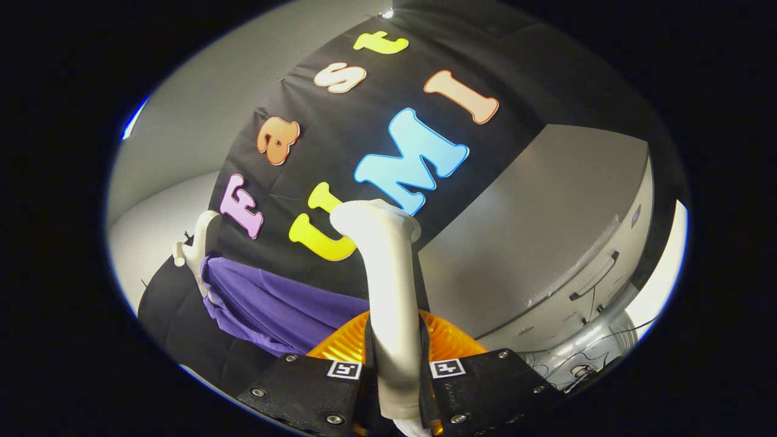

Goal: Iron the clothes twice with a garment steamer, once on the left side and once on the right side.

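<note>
Between fingers: gripper clamped tight on white steamer handle, orange steamer body just behind; purple garment at 10 o'clock on white hanger.

The gripper has both fingers pressed on the white steamer handle, so no room is left between them. The purple shirt on its white hanger lies close ahead. A grey cabinet blocks the other side.

Recording booth, black cloth wall, grey cabinet, perhaps a lab
</note>
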`<state>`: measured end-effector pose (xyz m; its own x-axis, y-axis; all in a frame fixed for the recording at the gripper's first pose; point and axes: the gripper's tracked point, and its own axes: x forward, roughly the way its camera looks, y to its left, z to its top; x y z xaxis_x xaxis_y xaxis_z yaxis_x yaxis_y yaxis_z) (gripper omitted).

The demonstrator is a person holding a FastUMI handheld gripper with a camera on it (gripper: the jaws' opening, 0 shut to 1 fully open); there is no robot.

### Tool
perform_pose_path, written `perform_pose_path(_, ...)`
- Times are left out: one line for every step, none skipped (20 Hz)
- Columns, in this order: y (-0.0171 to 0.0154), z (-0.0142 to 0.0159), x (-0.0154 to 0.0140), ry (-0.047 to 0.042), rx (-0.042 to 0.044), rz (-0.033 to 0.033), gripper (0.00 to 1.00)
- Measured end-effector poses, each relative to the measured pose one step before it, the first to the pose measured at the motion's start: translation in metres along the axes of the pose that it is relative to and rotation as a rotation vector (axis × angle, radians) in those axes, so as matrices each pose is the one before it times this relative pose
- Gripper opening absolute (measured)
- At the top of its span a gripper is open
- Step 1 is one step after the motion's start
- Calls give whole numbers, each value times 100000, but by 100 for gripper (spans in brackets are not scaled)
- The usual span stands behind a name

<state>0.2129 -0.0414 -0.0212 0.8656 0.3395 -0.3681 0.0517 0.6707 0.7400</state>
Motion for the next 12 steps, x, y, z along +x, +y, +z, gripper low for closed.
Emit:
perform_pose_path(909, -647, -987, -3222, -3209, -1255, 27)
perform_pose_path(853, -459, -815, -3244, -3800, -1841, 26)
perform_pose_path(850, -374, -740, -3252, -3422, -1652, 26)
perform_pose_path(1054, -386, -585, -2399, -2847, -963, 26)
perform_pose_path(1196, -359, -671, -2637, -2886, -756, 26)
perform_pose_path(1194, -213, -543, -2556, -3297, -435, 26)
perform_pose_path(1105, -236, -422, -2690, -3464, 96, 26)
perform_pose_path(1226, 8, -415, -3892, -2441, 489, 26)
perform_pose_path(1231, 143, -263, -3677, -2126, 780, 26)
perform_pose_path(1136, -18, -202, -3072, -2600, 371, 26)
perform_pose_path(830, -263, -232, -2047, -3326, -7, 26)
perform_pose_path(951, -296, 17, -893, -4080, 449, 26)
